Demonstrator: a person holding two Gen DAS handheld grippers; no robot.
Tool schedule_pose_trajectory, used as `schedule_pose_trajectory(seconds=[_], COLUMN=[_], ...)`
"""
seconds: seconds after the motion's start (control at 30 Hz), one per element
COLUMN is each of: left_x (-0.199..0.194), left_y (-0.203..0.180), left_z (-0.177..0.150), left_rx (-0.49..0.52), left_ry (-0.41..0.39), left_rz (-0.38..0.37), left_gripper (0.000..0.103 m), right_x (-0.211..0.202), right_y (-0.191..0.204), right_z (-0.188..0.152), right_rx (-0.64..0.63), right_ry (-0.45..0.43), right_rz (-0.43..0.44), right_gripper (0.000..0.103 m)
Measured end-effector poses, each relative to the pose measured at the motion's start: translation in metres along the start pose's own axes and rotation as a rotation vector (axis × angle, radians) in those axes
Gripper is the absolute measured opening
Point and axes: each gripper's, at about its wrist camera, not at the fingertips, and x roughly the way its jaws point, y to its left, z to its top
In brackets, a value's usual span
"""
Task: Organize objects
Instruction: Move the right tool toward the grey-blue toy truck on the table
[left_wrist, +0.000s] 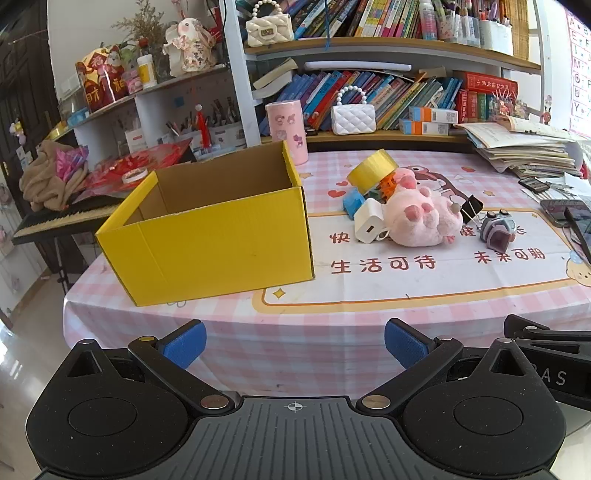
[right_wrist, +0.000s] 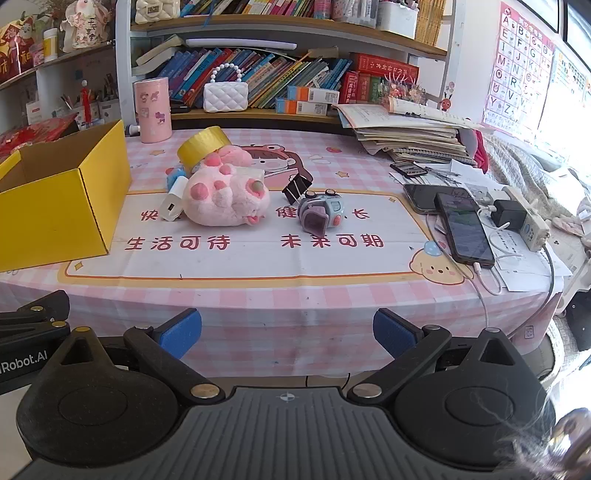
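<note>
Both my grippers, left (left_wrist: 294, 345) and right (right_wrist: 287, 334), hang spread and empty before the table edge (right_wrist: 258, 332). Centre frame, the pink plush (right_wrist: 221, 201) hides part of the white charger (right_wrist: 173, 205) and tape roll (right_wrist: 203, 147). Yellow box (left_wrist: 207, 236) stands left, open-topped, with bare cloth between.

Hand-held gripper: the left hand-held gripper (left_wrist: 294, 343) hangs at the bench's (left_wrist: 332, 317) near edge, blue pads spread wide, nothing between them.
Box: a yellow cardboard box (left_wrist: 207, 229) stands open-topped at left.
Pile: a pink plush toy (left_wrist: 421, 218), white charger (left_wrist: 369, 225), yellow tape roll (left_wrist: 371, 170) and black binder clip (left_wrist: 471, 208) cluster right of it.
</note>
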Motion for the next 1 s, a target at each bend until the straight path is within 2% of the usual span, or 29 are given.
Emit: schedule_pose_trajectory(seconds=[0.6, 1.0], left_x=[0.005, 0.019], left_y=[-0.002, -0.011], left_z=[0.001, 0.007], left_rx=[0.001, -0.017], left_ry=[0.016, 0.042], left_rz=[-0.008, -0.037], left_gripper=[0.103, 0.103], right_x=[0.003, 0.020], right_y=[0.002, -0.013], right_z=[-0.001, 0.007], right_rx=[-0.002, -0.013], right_ry=[0.002, 0.025], right_rz=[0.011, 0.036], right_gripper=[0.098, 0.098])
